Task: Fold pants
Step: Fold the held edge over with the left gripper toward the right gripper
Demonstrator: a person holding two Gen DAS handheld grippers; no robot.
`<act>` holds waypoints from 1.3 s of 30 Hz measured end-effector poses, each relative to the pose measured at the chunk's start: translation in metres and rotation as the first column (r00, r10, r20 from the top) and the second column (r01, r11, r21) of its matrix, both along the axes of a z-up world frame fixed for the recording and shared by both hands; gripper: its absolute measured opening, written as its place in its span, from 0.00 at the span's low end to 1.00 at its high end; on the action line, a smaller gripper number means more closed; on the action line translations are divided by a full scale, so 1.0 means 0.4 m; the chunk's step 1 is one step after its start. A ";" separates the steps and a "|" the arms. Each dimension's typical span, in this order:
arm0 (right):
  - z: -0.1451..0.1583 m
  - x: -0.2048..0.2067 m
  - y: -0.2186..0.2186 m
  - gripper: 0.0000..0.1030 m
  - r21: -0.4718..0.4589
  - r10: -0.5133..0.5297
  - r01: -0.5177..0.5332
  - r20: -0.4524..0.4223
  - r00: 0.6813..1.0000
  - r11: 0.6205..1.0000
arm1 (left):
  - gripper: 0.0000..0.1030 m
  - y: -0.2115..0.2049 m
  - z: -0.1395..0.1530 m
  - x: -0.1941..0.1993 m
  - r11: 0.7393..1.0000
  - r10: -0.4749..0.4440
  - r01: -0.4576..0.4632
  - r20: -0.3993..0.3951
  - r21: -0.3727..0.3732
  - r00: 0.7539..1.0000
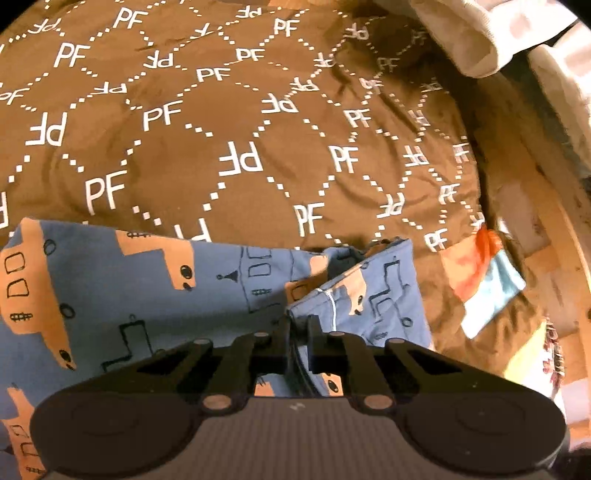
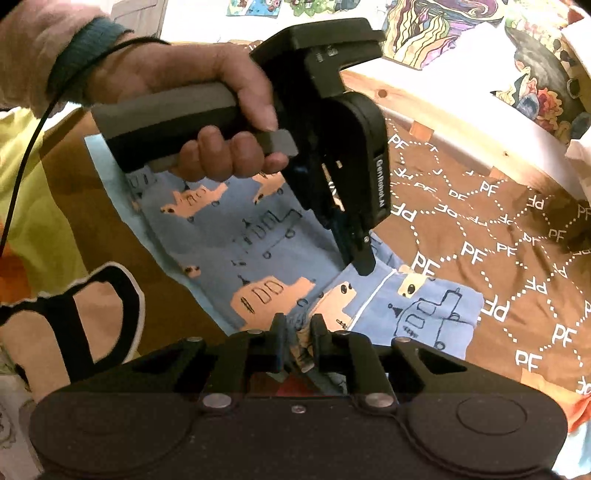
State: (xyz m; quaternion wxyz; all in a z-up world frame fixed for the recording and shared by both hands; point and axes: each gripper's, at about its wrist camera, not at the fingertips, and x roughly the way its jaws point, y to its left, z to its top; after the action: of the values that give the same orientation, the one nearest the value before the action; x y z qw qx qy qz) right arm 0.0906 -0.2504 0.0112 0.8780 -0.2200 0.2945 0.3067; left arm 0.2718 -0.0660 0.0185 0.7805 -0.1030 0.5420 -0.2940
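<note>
Blue pants [image 1: 155, 295] printed with orange vehicles lie on a brown bedspread [image 1: 221, 122] lettered "PF". In the left wrist view my left gripper [image 1: 298, 325] is shut on a raised edge of the pants near a white seam. The right wrist view shows the same pants [image 2: 258, 251] spread across the bedspread [image 2: 498, 240]. There my right gripper [image 2: 298, 328] is shut on a bunched fold of the pants at their near edge. The left gripper [image 2: 360, 264], held by a hand [image 2: 207, 96], pinches the fabric a little farther along that edge.
A pale pillow [image 1: 480, 33] lies at the bed's far right corner. A red, white and light-blue cloth [image 1: 484, 280] sits at the bedspread's right edge, beside a wooden bed frame [image 2: 424, 107]. Colourful drawings [image 2: 461, 33] hang beyond it. A black-and-peach garment [image 2: 74, 321] lies at the left.
</note>
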 end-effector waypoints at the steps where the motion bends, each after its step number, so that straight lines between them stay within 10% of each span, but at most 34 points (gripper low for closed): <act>1: 0.003 0.000 0.000 0.14 0.007 -0.003 0.003 -0.001 1.000 1.000 | 0.10 0.008 -0.003 0.002 1.000 0.001 -0.002 -0.014 -0.025 1.000; 5: 0.002 0.010 -0.015 0.14 0.021 -0.043 0.044 -0.044 0.998 0.999 | 0.34 0.043 -0.017 0.011 0.996 0.044 -0.050 -0.085 -0.071 0.995; 17: 0.034 0.039 -0.083 0.14 0.204 -0.141 0.176 -0.175 0.974 0.963 | 0.51 0.035 -0.073 -0.006 0.992 0.080 -0.093 -0.145 -0.086 0.986; 21: 0.030 0.038 -0.087 0.14 0.209 -0.138 0.178 -0.189 0.972 0.962 | 0.48 0.013 -0.069 -0.006 0.993 0.083 -0.092 -0.114 -0.074 0.990; 25: 0.028 0.037 -0.088 0.14 0.212 -0.133 0.173 -0.192 0.972 0.962 | 0.21 -0.009 -0.056 -0.016 0.997 0.062 -0.065 -0.079 -0.031 0.995; 39: 0.040 0.034 -0.023 0.14 0.223 -0.067 0.103 -0.164 0.984 0.969 | 0.14 0.021 0.052 -0.032 0.998 0.017 -0.020 0.047 0.065 0.999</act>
State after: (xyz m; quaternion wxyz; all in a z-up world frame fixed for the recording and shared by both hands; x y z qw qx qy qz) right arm 0.1043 -0.2594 0.0270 0.8843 -0.0791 0.3333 0.3172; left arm 0.2589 -0.0575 0.0394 0.7985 -0.0757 0.5321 -0.2711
